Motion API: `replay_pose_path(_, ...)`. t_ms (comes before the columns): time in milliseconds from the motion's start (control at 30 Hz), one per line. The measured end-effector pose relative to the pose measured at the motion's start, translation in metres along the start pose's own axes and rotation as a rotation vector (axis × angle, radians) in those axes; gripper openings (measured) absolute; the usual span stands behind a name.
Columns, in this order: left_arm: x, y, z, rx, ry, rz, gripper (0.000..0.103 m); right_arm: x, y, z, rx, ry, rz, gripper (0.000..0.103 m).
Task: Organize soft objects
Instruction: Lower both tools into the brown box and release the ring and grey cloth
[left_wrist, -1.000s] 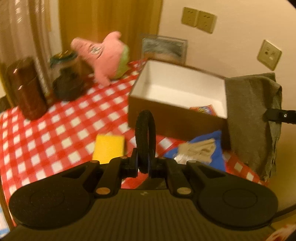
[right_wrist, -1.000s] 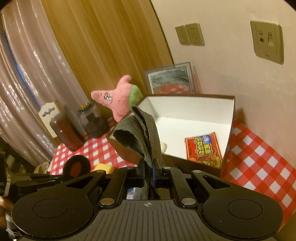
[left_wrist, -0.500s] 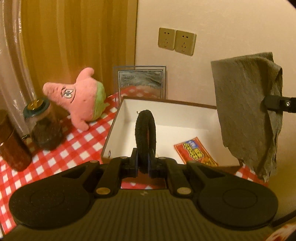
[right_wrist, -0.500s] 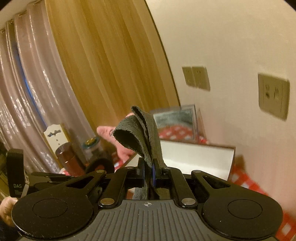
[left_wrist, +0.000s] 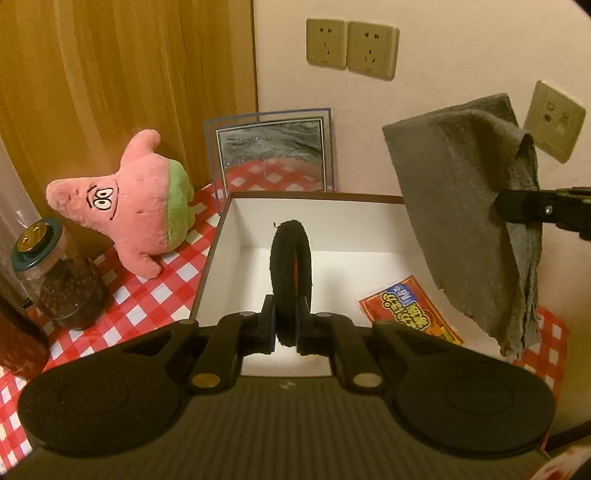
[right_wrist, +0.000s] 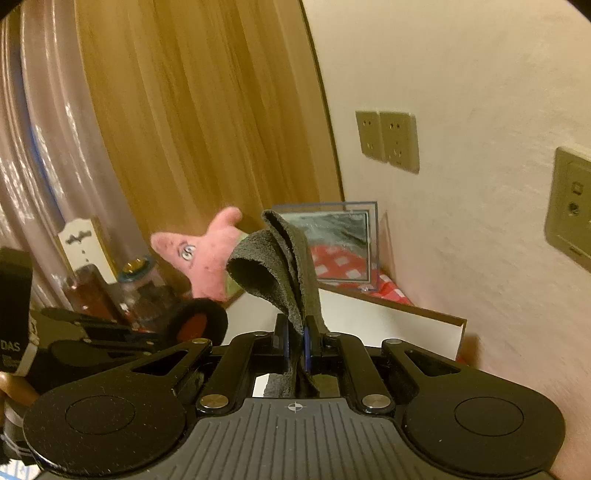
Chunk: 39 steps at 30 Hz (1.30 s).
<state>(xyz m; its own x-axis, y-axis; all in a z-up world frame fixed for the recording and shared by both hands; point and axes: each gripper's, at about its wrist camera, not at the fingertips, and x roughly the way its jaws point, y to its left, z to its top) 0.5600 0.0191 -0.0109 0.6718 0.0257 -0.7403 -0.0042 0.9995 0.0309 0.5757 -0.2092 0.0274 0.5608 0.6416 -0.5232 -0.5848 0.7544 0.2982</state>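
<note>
The left hand-held gripper (left_wrist: 290, 334) is clamped on a black ring-shaped soft item (left_wrist: 290, 273), a fuzzy band with a red inner face, standing on edge between the pads. The right hand-held gripper (right_wrist: 295, 345) pinches a grey cloth (right_wrist: 279, 258) by a fold; seen from the left wrist, the cloth hangs limp in the air, partly in front of the near right part of the open cardboard box (left_wrist: 221, 236), its frayed lower edge above the rim.

The step in hand appears to be placing both pieces into the box. To do it well, each gripper should come down inside the white walls before letting go, so that the ring does not roll out and the cloth does not drape over the rim. The cloth would best be lowered until its tail piles on the floor, clear of the red snack packet (left_wrist: 410, 310) lying there.

The pink star plush toy (left_wrist: 133, 206) sits on the red-checked worktop (left_wrist: 147, 295), beside the box.
</note>
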Motion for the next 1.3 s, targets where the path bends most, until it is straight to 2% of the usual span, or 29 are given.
replay_pose_path(367, 0.048, -0.008, 0.021, 0.027, 0.032, 0.005, 0.01, 0.043, -0.023, -0.003, -0.013, 0.061, -0.023, 0.007)
replay_pose_path(433, 0.055, -0.01, 0.026, 0.033, 0.029, 0.002, 0.012, 0.047, -0.025, -0.003, -0.017, 0.065, -0.032, 0.007)
replay_pose_path(567, 0.067, -0.012, 0.034, 0.035, 0.013, 0.0, 0.034, 0.055, -0.031, -0.001, -0.02, 0.073, -0.045, 0.007)
replay_pose_path(600, 0.068, -0.011, 0.035, 0.035, 0.009, 0.001, 0.036, 0.056, -0.032, -0.001, -0.022, 0.074, -0.047, 0.007)
replay_pose_path(767, 0.072, -0.005, 0.034, 0.03, 0.02, -0.008, 0.042, 0.064, -0.035, 0.001, -0.033, 0.078, -0.053, 0.007)
replay_pose_path(1033, 0.069, 0.007, 0.024, -0.016, 0.067, -0.02, 0.042, 0.085, -0.029, 0.0, -0.037, 0.098, -0.028, 0.009)
replay_pose_path(1067, 0.068, 0.007, 0.023, -0.014, 0.069, -0.018, 0.043, 0.088, -0.028, -0.001, -0.031, 0.11, -0.023, 0.014)
replay_pose_path(1133, 0.065, 0.008, 0.021, -0.014, 0.078, -0.021, 0.043, 0.093, -0.024, -0.003, -0.034, 0.116, -0.024, 0.035)
replay_pose_path(1167, 0.064, 0.008, 0.019, -0.016, 0.083, -0.025, 0.044, 0.093, -0.023, -0.005, -0.034, 0.114, -0.022, 0.057)
replay_pose_path(1200, 0.062, 0.009, 0.018, -0.017, 0.087, -0.027, 0.044, 0.092, -0.022, -0.006, -0.03, 0.106, -0.022, 0.069)
replay_pose_path(1300, 0.056, 0.008, 0.014, -0.016, 0.095, -0.026, 0.047, 0.091, -0.018, -0.009, -0.036, 0.111, -0.013, 0.07)
